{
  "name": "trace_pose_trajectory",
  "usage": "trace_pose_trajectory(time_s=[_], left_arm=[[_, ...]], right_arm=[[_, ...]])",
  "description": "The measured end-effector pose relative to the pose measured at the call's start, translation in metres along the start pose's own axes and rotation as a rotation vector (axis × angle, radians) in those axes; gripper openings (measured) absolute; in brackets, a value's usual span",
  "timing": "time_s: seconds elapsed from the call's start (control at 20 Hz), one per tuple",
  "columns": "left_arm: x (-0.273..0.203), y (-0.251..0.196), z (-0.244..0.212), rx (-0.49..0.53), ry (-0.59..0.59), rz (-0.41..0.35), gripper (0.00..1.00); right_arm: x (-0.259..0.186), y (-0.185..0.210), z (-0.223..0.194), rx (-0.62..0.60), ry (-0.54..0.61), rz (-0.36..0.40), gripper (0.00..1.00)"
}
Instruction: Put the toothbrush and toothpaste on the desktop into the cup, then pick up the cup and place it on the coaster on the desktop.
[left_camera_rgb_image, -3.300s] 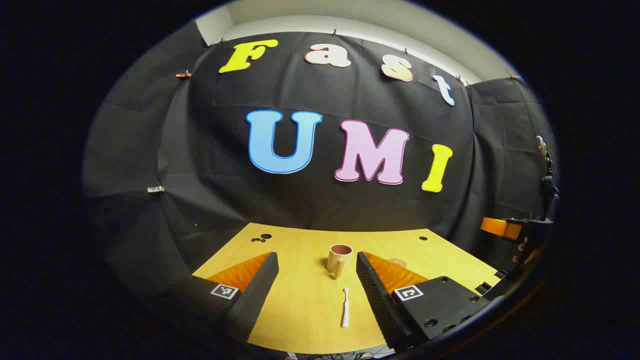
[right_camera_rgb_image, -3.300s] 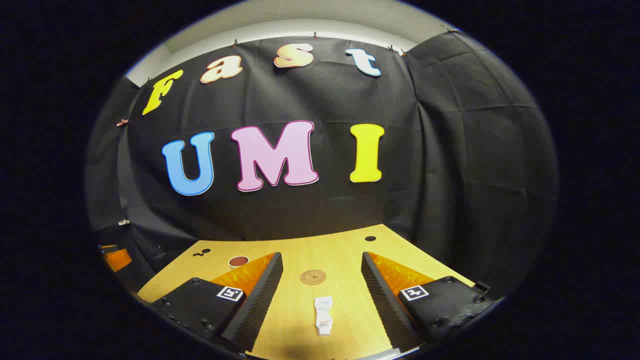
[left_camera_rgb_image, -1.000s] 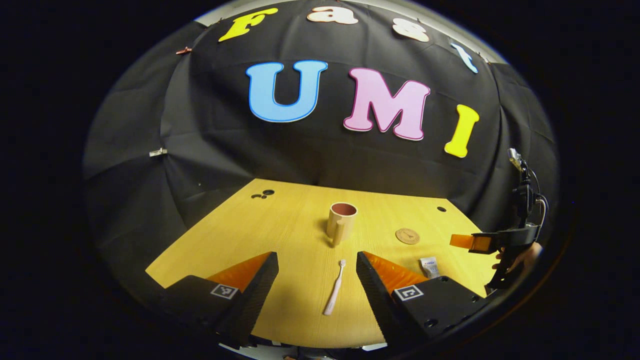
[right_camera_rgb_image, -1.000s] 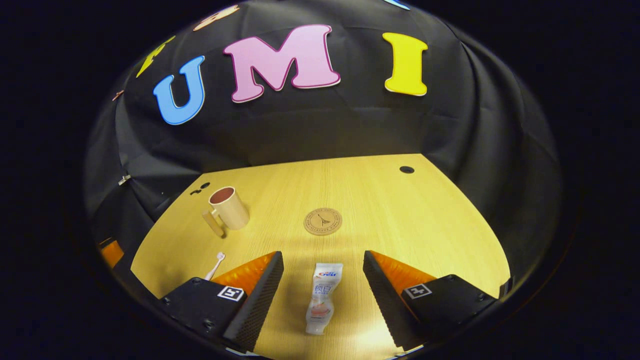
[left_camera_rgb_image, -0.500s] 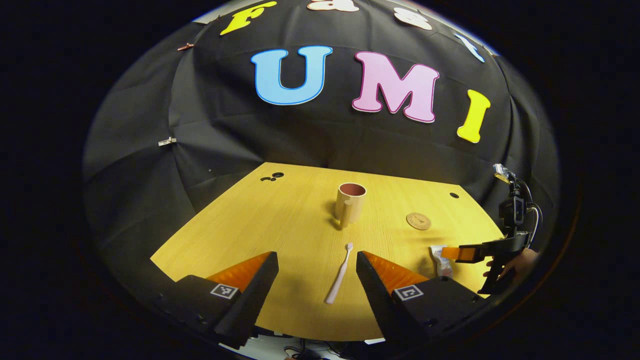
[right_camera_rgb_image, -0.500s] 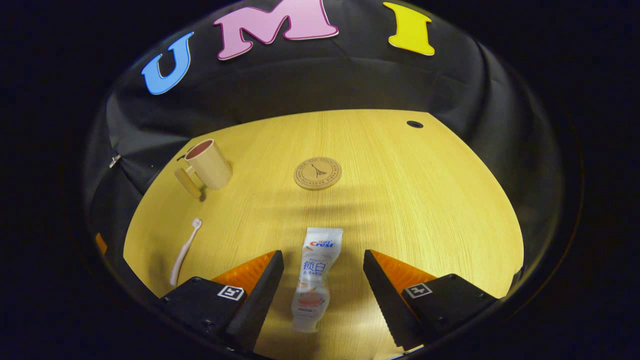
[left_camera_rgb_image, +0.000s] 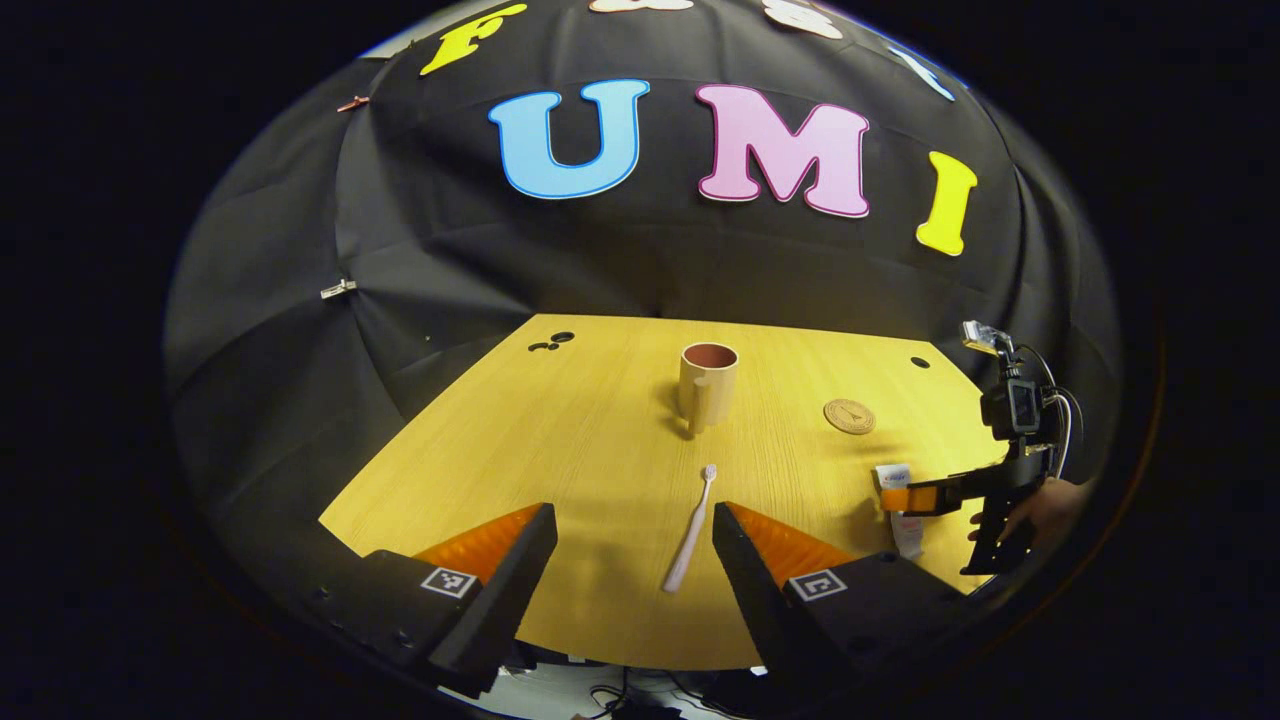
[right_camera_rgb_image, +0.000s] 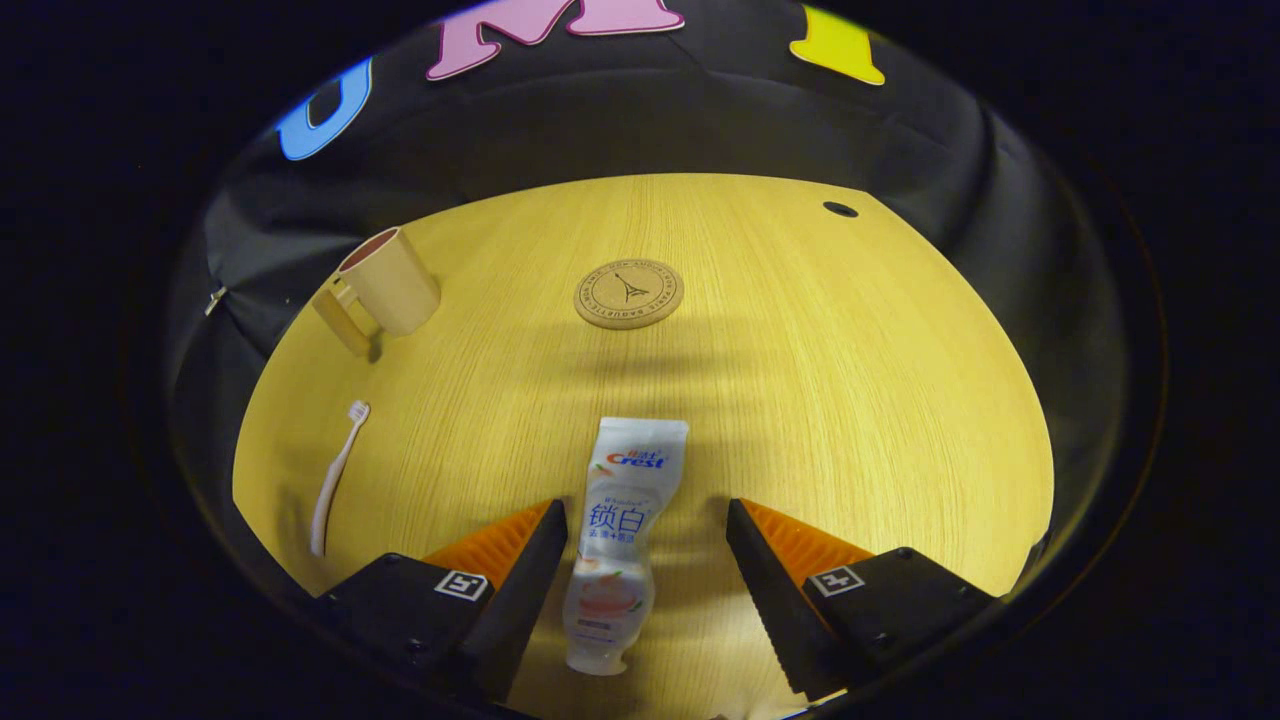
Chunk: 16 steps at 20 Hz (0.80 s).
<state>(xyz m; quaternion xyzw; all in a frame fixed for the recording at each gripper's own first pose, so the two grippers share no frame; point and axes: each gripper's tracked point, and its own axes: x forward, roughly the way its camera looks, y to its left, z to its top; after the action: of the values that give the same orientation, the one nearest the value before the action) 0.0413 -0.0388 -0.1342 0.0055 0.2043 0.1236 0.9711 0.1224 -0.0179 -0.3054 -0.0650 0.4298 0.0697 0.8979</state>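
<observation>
Left tool (left_camera_rgb_image: 634, 525) spread wide, toothbrush (left_camera_rgb_image: 691, 529) lying lengthwise between its fingers, bristles pointing ahead at the cup (left_camera_rgb_image: 708, 382) (handle toward tool). Right tool (right_camera_rgb_image: 646, 520) also wide, straddling the toothpaste (right_camera_rgb_image: 615, 540), cap nearest; bare counter (right_camera_rgb_image: 850, 380) around, coaster (right_camera_rgb_image: 629, 293) beyond.

**Open wood around both grippers, few obstacles**

The left gripper (left_camera_rgb_image: 634, 560) hangs with its jaws spread over the desktop (left_camera_rgb_image: 560, 430); the toothbrush (left_camera_rgb_image: 692, 528) lies in the gap, nearer the finger on that view's right. Ahead of it the cup (left_camera_rgb_image: 708, 380) stands upright, bare wood on both sides. Off to that view's right sits the coaster (left_camera_rgb_image: 849, 416), flat.

The right gripper (right_camera_rgb_image: 646, 560) straddles the toothpaste (right_camera_rgb_image: 618, 535), its jaws wide, neither finger touching the tube. Straight ahead lies open wood up to the coaster (right_camera_rgb_image: 629, 293). The cup (right_camera_rgb_image: 385, 282) stands well off to the front-left.
</observation>
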Motion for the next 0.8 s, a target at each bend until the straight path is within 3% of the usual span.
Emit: trace_pose_trajectory(time_s=[0.2,0.4,0.5,0.55,0.75,0.8], left_arm=[[0.0039,-0.0012,0.0001,0.027,-0.002,0.005,0.97],[0.0057,0.0005,-0.0023,0.03,0.001,0.002,0.95],[0.0051,0.0024,-0.004,0.022,0.007,0.004,0.95],[0.0053,0.002,-0.0054,0.019,0.009,0.004,0.95],[0.006,0.0054,-0.0093,0.027,0.015,0.007,0.95],[0.0065,0.0056,-0.0094,0.028,0.016,0.006,0.95]], right_arm=[[0.0011,0.0005,-0.0017,-0.058,0.003,-0.017,0.98],[0.004,-0.0021,-0.0012,-0.054,0.024,-0.035,0.69],[0.0046,-0.0041,-0.0027,-0.038,0.046,-0.047,0.61],[0.0035,-0.0042,-0.001,-0.038,0.063,-0.051,0.48],[0.0032,-0.0023,-0.0054,-0.08,0.142,-0.027,0.36],[0.0021,-0.0017,-0.0056,-0.094,0.146,-0.015,0.39]])
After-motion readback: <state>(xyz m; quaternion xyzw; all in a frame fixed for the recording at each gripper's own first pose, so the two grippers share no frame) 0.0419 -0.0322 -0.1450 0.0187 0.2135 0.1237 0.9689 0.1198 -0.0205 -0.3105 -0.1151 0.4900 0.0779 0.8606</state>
